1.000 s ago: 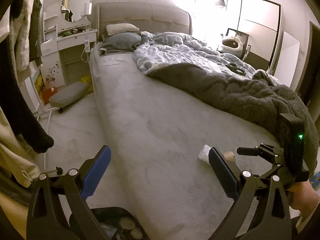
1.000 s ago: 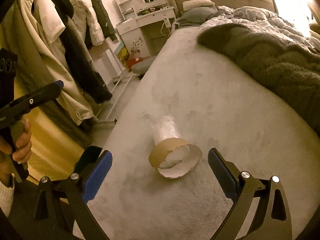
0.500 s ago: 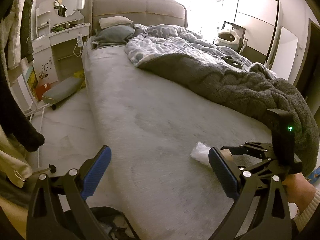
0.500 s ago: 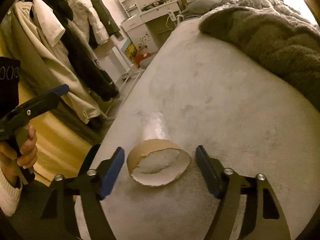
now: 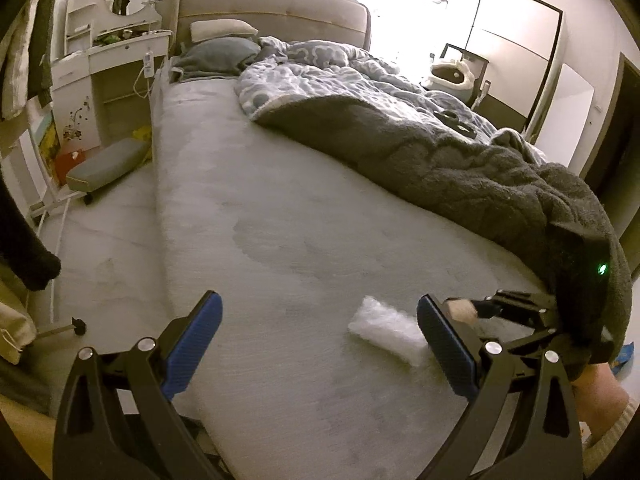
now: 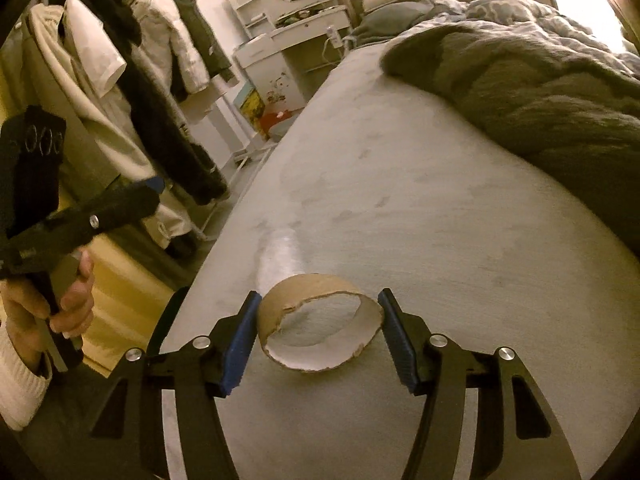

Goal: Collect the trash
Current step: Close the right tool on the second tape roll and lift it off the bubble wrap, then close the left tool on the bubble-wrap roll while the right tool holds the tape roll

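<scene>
Cardboard, brown and torn at its rim, shows in the left wrist view only as a small end (image 5: 461, 309) peeping past the right pad of the left hand-held gripper (image 5: 318, 344), with its clear plastic wrap (image 5: 386, 330) trailing leftward on the grey bed (image 5: 280, 216). That hand-held gripper's jaws stand wide apart, with bare bedding and part of the wrap between them. The right hand-held gripper's black frame (image 5: 520, 312) reaches in from the right edge to the cardboard end.

In the right wrist view the cardboard tube (image 6: 318, 322) lies on the bed near its edge, open mouth toward the camera, squarely between the blue pads of the right hand-held gripper (image 6: 318, 334). The jaws have just been closing and both pads now meet the tube's sides. The left hand-held gripper (image 6: 80, 220) hangs well to the left, over the floor, in a hand (image 6: 44, 304).
</scene>
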